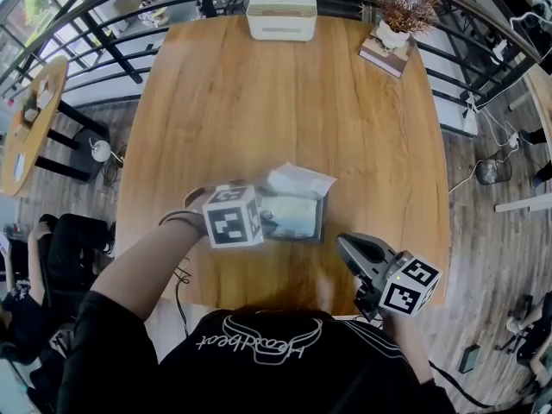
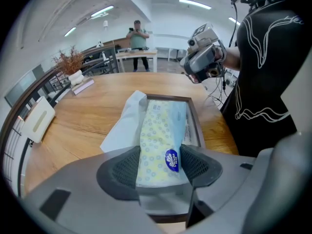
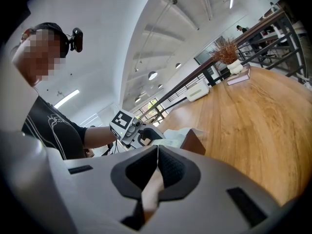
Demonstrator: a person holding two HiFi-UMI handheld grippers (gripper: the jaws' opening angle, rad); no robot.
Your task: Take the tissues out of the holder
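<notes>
A soft tissue pack (image 2: pixel 158 135) with a yellow-blue print lies in a dark wooden holder (image 2: pixel 193 117) near the table's front edge. A loose white tissue (image 2: pixel 123 128) hangs over the holder's left side. My left gripper (image 2: pixel 160 167) has the pack's near end between its jaws, and both pads touch its sides. In the head view the left gripper (image 1: pixel 266 222) sits at the holder (image 1: pixel 321 224), with the white tissue (image 1: pixel 298 179) just beyond. My right gripper (image 1: pixel 348 247) hovers to the right of the holder, off the table's front edge. Its jaws (image 3: pixel 157 167) are shut with nothing in them.
A cream box (image 1: pixel 281 15) stands at the table's far edge. A dried plant in a white pot (image 1: pixel 395 26) rests on a book at the far right corner. A dark railing runs behind the table. A person (image 2: pixel 139 38) stands far back.
</notes>
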